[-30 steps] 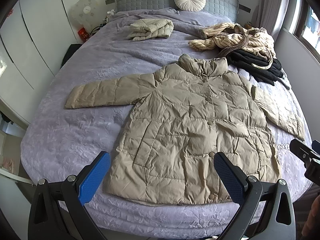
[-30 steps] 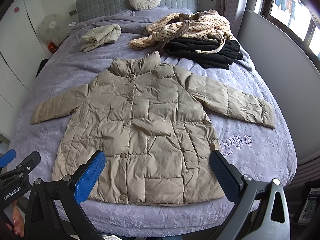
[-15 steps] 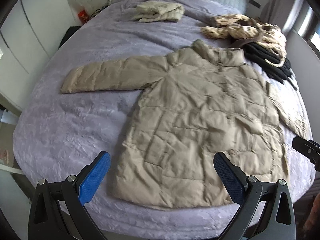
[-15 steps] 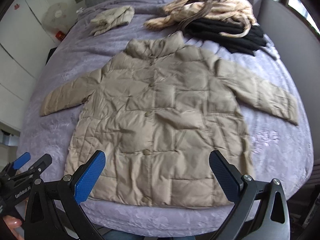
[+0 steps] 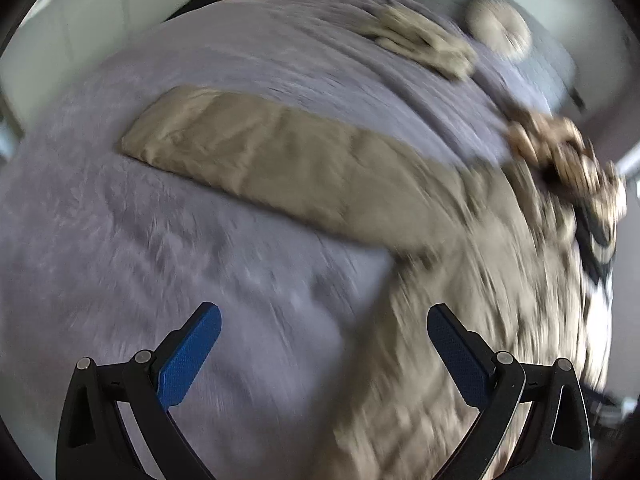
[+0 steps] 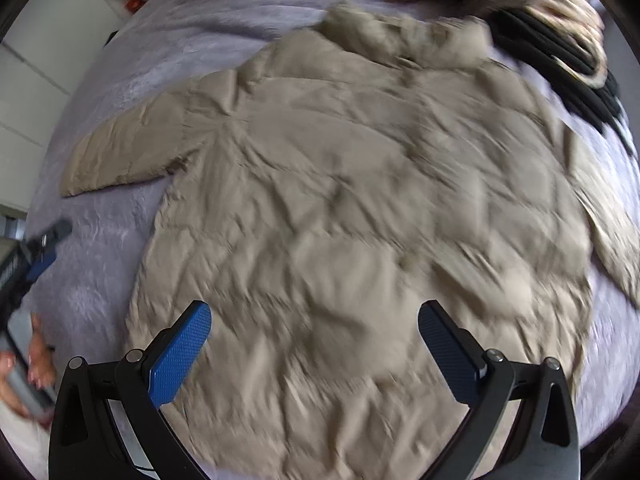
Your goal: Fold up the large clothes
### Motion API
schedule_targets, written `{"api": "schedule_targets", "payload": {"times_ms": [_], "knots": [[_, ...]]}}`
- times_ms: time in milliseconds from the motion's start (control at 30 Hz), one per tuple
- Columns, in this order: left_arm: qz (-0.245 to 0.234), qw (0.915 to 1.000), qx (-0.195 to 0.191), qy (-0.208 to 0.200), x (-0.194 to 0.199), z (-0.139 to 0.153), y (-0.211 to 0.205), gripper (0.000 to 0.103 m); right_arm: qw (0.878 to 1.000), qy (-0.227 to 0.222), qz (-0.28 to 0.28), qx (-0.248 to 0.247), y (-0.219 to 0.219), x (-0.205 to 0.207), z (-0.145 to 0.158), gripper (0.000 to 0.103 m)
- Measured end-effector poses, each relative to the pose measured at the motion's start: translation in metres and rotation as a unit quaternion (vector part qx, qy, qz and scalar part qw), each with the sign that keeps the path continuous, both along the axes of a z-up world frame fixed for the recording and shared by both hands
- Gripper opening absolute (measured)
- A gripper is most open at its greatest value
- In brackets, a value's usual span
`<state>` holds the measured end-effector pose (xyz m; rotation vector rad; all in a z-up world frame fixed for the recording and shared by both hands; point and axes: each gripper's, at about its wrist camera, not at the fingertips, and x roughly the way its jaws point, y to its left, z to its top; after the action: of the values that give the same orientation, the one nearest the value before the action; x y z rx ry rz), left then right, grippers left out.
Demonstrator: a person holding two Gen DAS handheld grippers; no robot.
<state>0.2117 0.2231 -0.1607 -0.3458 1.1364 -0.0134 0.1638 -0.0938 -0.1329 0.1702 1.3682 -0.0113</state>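
While the beige quilted puffer coat (image 6: 360, 200) lies flat across the lavender bed (image 5: 120, 260), I'd bring my wide-open, empty left gripper (image 5: 324, 344) to its outstretched sleeve (image 5: 256, 152), my right gripper (image 6: 314, 340), equally agape, steadying the body.

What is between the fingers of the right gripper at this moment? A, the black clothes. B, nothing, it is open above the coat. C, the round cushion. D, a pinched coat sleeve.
B: in the right wrist view the right gripper has its blue pads wide apart with no fabric caught, and the tan coat lies spread flat on the bed beneath it.
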Motion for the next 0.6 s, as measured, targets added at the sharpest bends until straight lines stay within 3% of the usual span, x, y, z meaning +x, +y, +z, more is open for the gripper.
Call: {"api": "schedule_targets", "payload": {"times_ms": [200,267,333,367,500,600], "knots": [[0.095,0.9942,-0.05,-0.008,0.072,-0.052,0.07,0.103,0.999,-0.039,0.031,0.017,0.035,0.065,-0.016,0.102],[0.118,0.9916,-0.054,-0.007,0.091,-0.066,0.087,0.103,0.997,-0.059,0.038,0.036,0.045,0.088,-0.021,0.086],[0.132,0.9898,-0.053,-0.006,0.103,-0.077,0.099,0.103,0.995,-0.064,0.048,0.062,0.054,0.108,-0.027,0.027],[0.138,0.9887,-0.057,-0.007,0.108,-0.082,0.105,0.103,0.994,-0.06,0.049,0.074,0.058,0.118,-0.032,0.021],[0.169,0.9817,-0.089,-0.003,0.125,-0.104,0.121,0.103,0.991,-0.077,0.063,0.089,0.077,0.148,-0.05,0.019],[0.189,0.978,-0.089,0.0,0.136,-0.116,0.123,0.103,0.988,-0.075,0.084,0.101,0.096,0.164,-0.073,0.019]]}}
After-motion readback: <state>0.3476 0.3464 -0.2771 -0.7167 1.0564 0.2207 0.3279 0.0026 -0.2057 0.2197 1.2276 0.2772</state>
